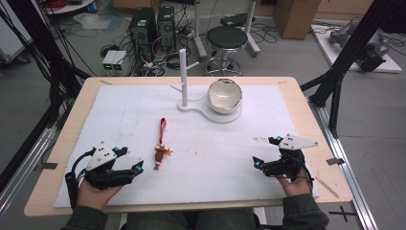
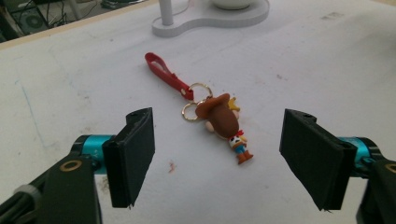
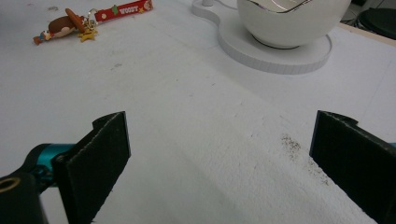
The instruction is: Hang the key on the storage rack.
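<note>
Both tongs rest wide open and empty at the near edge of the white-covered desk (image 1: 119,115), seemingly poised to start. The small cowboy-figure keychain with a red strap (image 2: 219,116) lies flat just ahead of the left tongs (image 2: 217,158), well apart from the right tongs (image 3: 219,163); beyond stand a white peg stand (image 1: 184,79) and a white ceramic bowl (image 1: 224,96).

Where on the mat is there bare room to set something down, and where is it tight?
Bare: the mat right of the keychain, between the stand's base and the right tongs; also the strip left of the keychain. Tight: the far middle, where the post and bowl stand, and around the left tongs beside the keychain.
</note>
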{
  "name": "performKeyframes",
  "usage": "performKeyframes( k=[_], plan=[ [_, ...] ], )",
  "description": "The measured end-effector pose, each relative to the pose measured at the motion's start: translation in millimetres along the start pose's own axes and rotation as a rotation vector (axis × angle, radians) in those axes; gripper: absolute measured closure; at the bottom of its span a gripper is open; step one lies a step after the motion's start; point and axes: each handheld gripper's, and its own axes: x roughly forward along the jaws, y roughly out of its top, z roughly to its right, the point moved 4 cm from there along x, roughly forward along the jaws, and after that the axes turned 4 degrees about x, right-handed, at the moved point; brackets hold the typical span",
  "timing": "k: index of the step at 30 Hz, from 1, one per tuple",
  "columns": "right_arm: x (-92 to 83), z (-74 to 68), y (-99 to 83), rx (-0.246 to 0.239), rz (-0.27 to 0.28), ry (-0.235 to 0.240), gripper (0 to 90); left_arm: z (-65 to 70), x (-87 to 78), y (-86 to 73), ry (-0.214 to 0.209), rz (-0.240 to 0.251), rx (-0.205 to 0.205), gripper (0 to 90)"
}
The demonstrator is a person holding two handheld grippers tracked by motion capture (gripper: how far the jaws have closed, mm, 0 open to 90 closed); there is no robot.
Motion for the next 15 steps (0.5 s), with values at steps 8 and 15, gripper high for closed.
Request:
performKeyframes(
  k=[8,15],
  plan=[
    [-1.1,2.0,0.3,0.005,0.004,-0.005,4.1,-4.6,7.3,15.2,-0.011,-0.002,-0.008,30.5],
    [-0.7,2.4,1.6,0.004,0.005,-0.003,4.0,-12.7,21.9,25.7,-0.011,-0.013,-0.044,32.0]
  ],
)
